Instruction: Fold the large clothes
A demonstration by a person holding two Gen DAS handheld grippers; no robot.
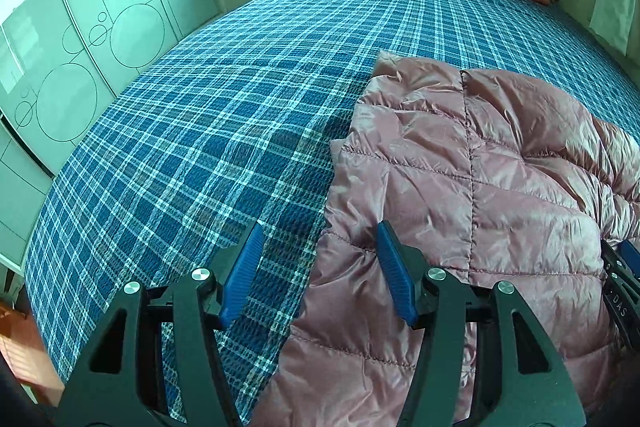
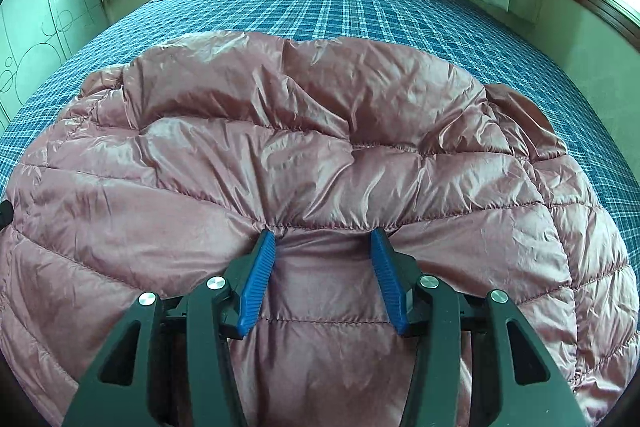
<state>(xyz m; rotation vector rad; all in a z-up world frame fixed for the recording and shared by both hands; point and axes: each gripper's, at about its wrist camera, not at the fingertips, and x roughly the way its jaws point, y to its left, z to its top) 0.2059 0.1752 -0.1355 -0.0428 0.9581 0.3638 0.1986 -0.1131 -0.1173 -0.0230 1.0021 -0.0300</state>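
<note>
straddling the pink down jacket point(image 1: 480, 163) edge, left tool point(image 1: 320, 267) agape

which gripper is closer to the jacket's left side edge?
Left. The left gripper straddles the edge of the pink down jacket, one finger over the plaid bedsheet. The right gripper sits over the jacket's middle.
</note>
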